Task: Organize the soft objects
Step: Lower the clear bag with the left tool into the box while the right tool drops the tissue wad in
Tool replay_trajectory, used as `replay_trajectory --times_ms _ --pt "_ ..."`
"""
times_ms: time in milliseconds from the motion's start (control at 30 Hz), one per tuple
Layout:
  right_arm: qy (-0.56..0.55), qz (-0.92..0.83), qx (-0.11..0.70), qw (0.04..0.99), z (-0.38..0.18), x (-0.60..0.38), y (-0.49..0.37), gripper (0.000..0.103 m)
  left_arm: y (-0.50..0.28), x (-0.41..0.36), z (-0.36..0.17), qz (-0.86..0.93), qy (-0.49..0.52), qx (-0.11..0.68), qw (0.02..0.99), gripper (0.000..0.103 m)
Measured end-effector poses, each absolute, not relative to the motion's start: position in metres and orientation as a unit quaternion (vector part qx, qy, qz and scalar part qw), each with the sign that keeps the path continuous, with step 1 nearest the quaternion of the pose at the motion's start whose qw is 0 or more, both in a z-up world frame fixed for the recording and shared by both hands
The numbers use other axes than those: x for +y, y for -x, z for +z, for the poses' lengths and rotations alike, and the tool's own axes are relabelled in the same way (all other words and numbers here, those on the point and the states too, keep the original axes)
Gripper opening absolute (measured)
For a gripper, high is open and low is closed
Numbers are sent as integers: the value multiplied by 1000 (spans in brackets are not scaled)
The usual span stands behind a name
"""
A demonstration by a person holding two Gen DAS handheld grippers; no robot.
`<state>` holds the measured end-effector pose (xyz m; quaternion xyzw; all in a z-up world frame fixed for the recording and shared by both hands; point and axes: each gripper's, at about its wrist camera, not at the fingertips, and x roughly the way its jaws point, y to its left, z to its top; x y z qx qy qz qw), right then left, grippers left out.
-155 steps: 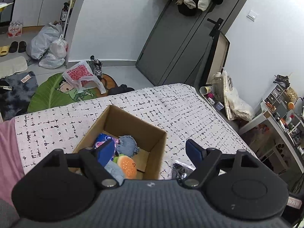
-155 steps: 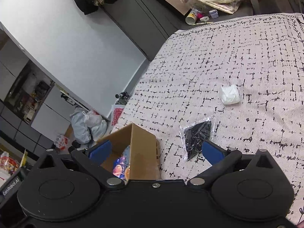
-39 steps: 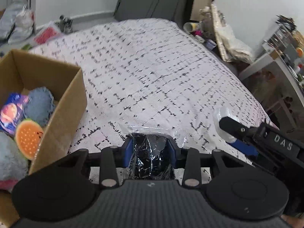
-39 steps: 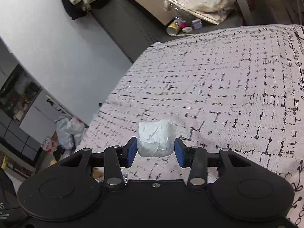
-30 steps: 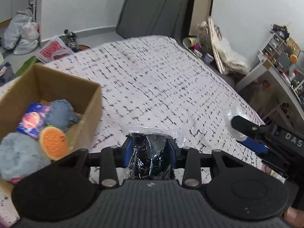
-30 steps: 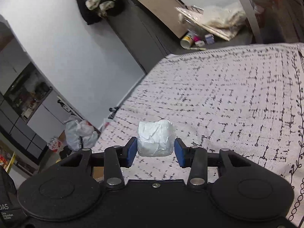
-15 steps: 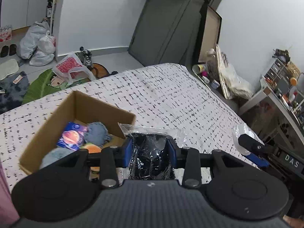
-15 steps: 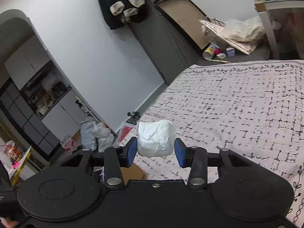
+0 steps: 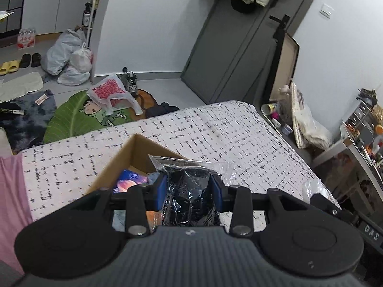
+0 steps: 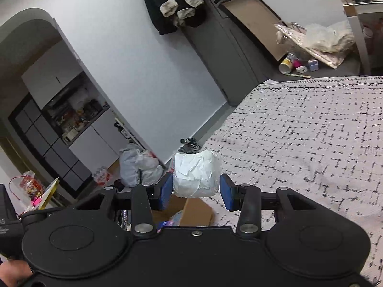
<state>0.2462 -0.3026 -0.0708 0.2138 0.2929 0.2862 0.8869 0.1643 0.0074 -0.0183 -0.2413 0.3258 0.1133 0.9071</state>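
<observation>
Over a bed [image 9: 215, 129] with a black-flecked white cover, the left gripper [image 9: 187, 190] has its jaws clamped on a clear packet of black items [image 9: 189, 191] above an open cardboard box [image 9: 134, 148]. The right gripper [image 10: 196, 192] pinches a white wrapped bundle [image 10: 195, 175] in the air.

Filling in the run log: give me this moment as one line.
left gripper: shut on black packet, over box | right gripper: shut on white wad | stage: carrying to box
</observation>
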Motion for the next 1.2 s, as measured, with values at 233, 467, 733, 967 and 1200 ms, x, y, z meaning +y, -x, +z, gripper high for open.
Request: replay_trajectory --times_ms 233,467,733,967,1200 --pt "-206 298 292 885 -71 -276 -240 42 -166 34 -23 126 254 320 904 38" --pt "-192 308 303 881 -77 -248 -233 42 -178 54 -31 118 251 313 908 38" --pt "-172 325 309 877 -91 -215 -228 42 -180 70 -57 85 277 296 910 38" --pt "-147 314 322 881 -104 -190 -229 42 -187 83 -82 63 294 304 904 38" --pt "-122 301 338 883 -109 -165 -239 42 -195 91 -99 40 289 319 902 38"
